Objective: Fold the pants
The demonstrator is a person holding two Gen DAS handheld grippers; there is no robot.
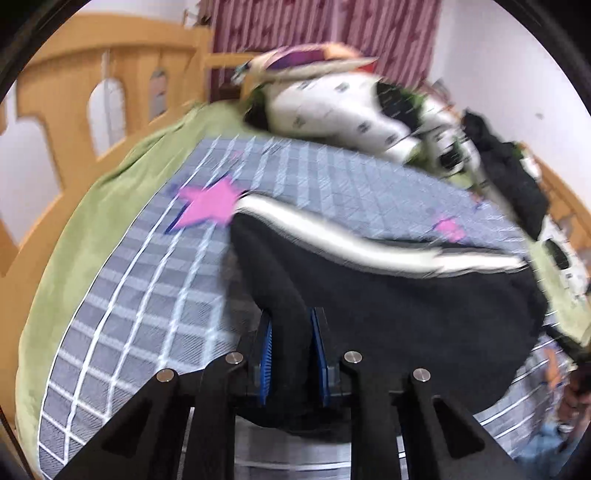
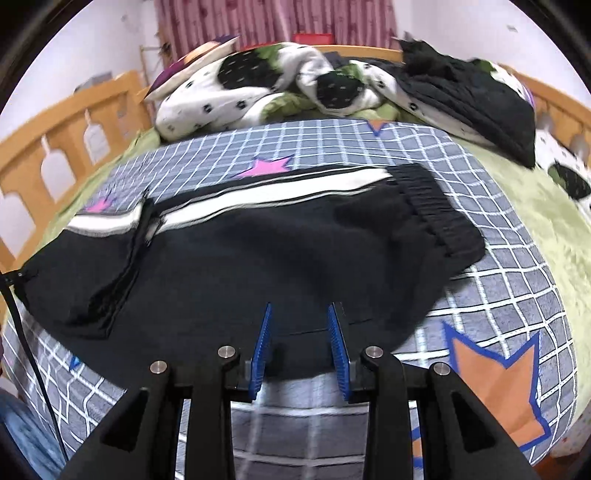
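Black pants (image 2: 258, 251) with a white side stripe (image 2: 266, 192) lie on the grey checked bedspread (image 2: 509, 266), elastic waistband (image 2: 436, 210) to the right. They also show in the left wrist view (image 1: 388, 314), blurred. My left gripper (image 1: 291, 325) is shut on a fold of the black pants fabric, which runs up between its blue pads. My right gripper (image 2: 300, 314) is open, its blue pads (image 2: 264, 332) apart over the near edge of the pants, with nothing pinched between them.
A crumpled black-and-white duvet (image 2: 229, 92) and a dark garment (image 2: 480, 96) lie at the far end of the bed. A green blanket (image 1: 85, 229) edges the bedspread. A wooden bed rail (image 2: 55, 147) runs along the left. Striped curtains (image 2: 266, 22) hang behind.
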